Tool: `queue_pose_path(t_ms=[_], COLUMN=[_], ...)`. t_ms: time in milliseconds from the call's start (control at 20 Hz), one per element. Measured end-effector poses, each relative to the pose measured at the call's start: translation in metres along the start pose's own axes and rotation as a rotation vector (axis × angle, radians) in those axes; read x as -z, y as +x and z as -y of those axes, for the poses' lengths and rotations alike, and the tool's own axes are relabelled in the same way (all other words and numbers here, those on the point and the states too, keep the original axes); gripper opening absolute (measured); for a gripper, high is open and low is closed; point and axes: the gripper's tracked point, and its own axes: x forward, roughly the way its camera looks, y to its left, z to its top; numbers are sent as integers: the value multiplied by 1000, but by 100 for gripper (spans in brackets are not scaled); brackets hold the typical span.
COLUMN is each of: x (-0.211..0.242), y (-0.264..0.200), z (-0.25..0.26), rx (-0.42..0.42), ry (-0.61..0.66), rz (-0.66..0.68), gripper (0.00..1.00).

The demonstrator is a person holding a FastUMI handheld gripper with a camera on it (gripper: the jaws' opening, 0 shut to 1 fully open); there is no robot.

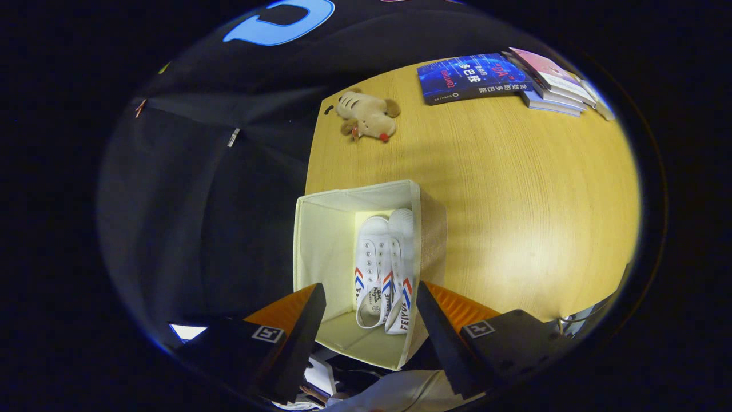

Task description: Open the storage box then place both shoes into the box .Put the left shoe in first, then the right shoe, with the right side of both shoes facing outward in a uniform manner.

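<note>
Tongs (370, 309) spread wide, gripping nothing, held above the box (320, 229) at the desk (514, 200) edge. Both shoes (382, 269) lie side by side inside the box, w/ toes pointing away from the tongs. Plush toy (368, 115) & books (514, 77) lie beyond.

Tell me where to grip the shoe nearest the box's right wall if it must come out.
Take the right-hand shoe from above, straight down between the open gripper and into the open-topped box. Pinch it at the heel collar, its nearest part. It leans on the other shoe and sits close against the wall, so side access looks blocked.
</note>
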Motion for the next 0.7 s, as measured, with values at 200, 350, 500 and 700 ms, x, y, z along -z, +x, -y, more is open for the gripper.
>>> queue_pose_path(t_ms=[200, 350, 500, 700], x=[-2, -10, -23, -42], y=[-13, -26, -41, -62], z=[0, 1, 8, 31], rx=[-30, -54, -50, -3], ry=[-24, -49, -92, -155], rz=[47, 122, 204, 297], gripper=[97, 97, 97, 97])
